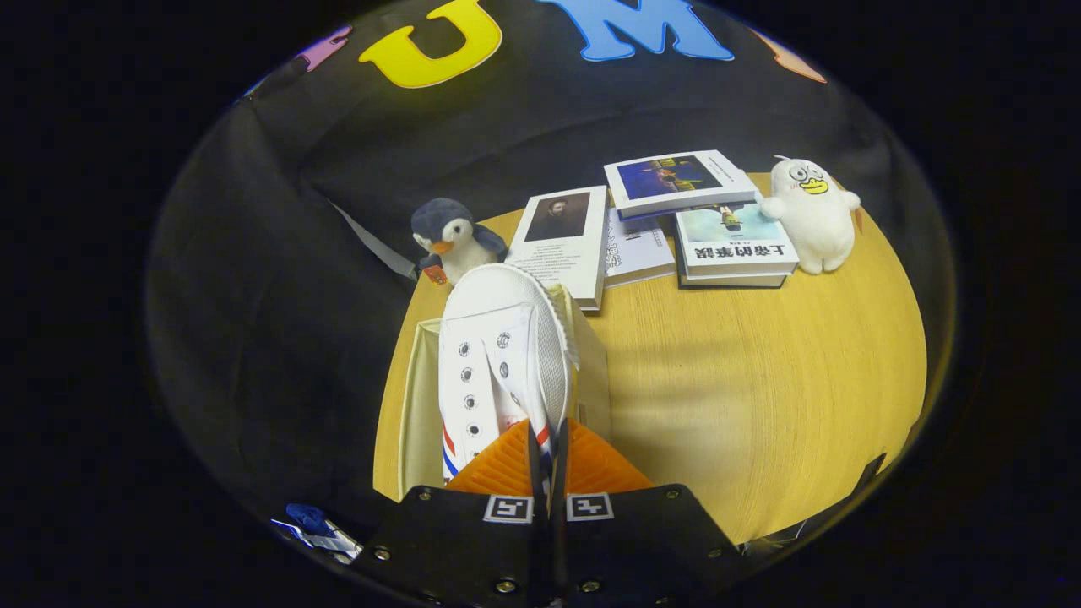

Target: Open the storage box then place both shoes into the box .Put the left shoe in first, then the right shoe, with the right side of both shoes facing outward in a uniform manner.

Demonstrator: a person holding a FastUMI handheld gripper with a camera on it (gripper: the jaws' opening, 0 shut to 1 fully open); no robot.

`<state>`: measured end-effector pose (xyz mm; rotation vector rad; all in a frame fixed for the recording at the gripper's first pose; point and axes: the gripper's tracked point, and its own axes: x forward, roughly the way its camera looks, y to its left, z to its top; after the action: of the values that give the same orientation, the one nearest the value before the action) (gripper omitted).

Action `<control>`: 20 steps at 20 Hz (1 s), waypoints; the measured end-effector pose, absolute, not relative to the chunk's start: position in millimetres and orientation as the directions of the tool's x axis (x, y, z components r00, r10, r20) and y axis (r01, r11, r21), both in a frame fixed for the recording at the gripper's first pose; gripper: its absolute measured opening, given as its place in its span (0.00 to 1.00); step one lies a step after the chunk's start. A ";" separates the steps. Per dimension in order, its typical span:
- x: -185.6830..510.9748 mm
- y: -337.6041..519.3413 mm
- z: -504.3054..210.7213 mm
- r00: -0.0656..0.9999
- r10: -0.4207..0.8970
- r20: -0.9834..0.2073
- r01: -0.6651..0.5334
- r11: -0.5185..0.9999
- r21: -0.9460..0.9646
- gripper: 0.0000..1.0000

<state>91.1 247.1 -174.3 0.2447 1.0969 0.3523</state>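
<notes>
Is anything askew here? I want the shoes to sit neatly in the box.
Nothing looks damaged or spilled. The white shoe hangs toe-forward over the open storage box, pinched at its heel end by the hand-held gripper. The books beyond lie in loose, overlapping piles.

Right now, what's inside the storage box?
A white shoe, toe pointing away, gripped at its heel end by the claw, sits in the storage box. The shoe hides whatever lies beneath it.

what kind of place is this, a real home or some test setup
Most likely a staged recording booth, not a home: a black cloth wall backs a round wooden table dressed with stacked books and plush toys. The gripper has its fingers shut on a white canvas shoe over an open beige storage box.
</notes>
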 end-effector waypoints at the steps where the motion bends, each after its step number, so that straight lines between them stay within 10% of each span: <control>1: 92.0 250.6 -178.3 0.408 0.390 -0.826 -0.156 0.921 0.358 0.00; 9: 89.0 260.0 -211.5 0.372 0.340 -0.864 -0.137 0.940 0.311 0.01; 12: 91.6 267.2 -192.3 0.410 0.404 -0.818 -0.126 0.913 0.388 0.47; 14: 92.1 262.4 -177.0 0.442 0.416 -0.794 -0.135 0.906 0.400 1.00; 20: 86.1 216.0 -117.5 0.576 0.396 -0.715 -0.195 0.916 0.350 0.98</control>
<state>86.1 216.0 -117.5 0.2440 0.8939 0.3504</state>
